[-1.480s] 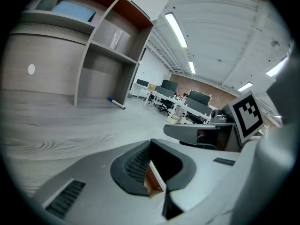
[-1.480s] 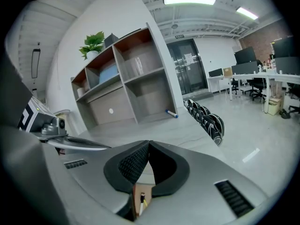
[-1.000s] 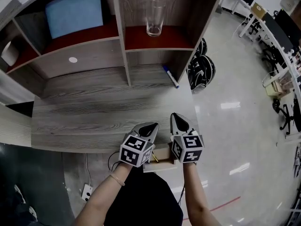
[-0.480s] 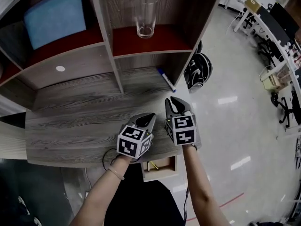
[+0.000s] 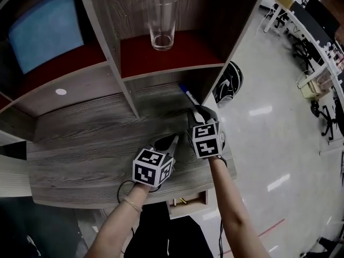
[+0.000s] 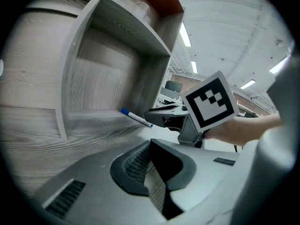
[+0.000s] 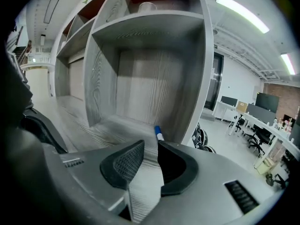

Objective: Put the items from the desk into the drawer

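A blue-capped white pen (image 5: 188, 95) lies on the wooden desk (image 5: 86, 149), at the foot of the shelf unit's right compartment. My right gripper (image 5: 200, 112) hovers just short of it. In the right gripper view the pen (image 7: 158, 133) shows right past the right gripper (image 7: 150, 146). Its jaws have just been opening and stand slightly apart, with nothing between them. My left gripper (image 5: 171, 140) hangs over the desk, left of and behind the right one. Its tips (image 6: 150, 144) meet and hold nothing. The left gripper view shows the pen (image 6: 136, 117) ahead. The drawer (image 5: 188, 202) stands partly open under the desk's front edge.
A drinking glass (image 5: 159, 23) stands on the red shelf above the pen. A blue panel (image 5: 43, 28) fills the left compartment, and a white dot (image 5: 61, 92) marks the back board. A black-and-white helmet (image 5: 228, 82) lies on the floor to the right.
Both grippers moved forward from above the drawer out over the desk, toward the shelf. The right gripper has come close to the pen, and its jaws have parted.
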